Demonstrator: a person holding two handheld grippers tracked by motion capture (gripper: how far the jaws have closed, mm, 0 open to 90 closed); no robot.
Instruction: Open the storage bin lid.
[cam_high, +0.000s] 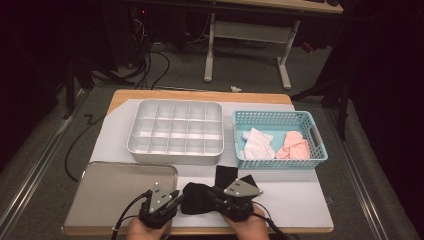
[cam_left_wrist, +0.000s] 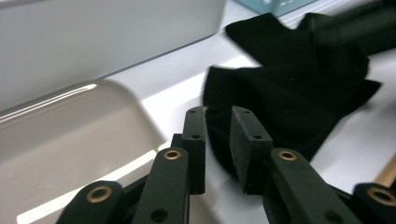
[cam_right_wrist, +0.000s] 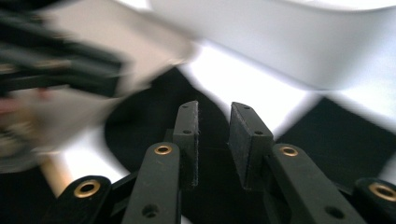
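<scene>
A black sock (cam_high: 200, 198) lies crumpled on the white mat near the table's front edge, one end (cam_high: 226, 174) reaching toward the basket. My left gripper (cam_high: 179, 198) comes at its left end and my right gripper (cam_high: 214, 195) lies over its right part. In the left gripper view the left gripper (cam_left_wrist: 217, 112) stands narrowly open, with the edge of the sock (cam_left_wrist: 289, 93) just behind the gap. In the right gripper view the right gripper (cam_right_wrist: 215, 106) is narrowly open above the sock (cam_right_wrist: 154, 121), with nothing pinched that I can see.
A flat metal tray (cam_high: 110, 195) lies at the front left, right beside my left gripper. Behind it stands a white compartment box (cam_high: 134, 146). A blue basket (cam_high: 280, 117) at the right holds a white cloth (cam_high: 257, 144) and a pink cloth (cam_high: 294, 149).
</scene>
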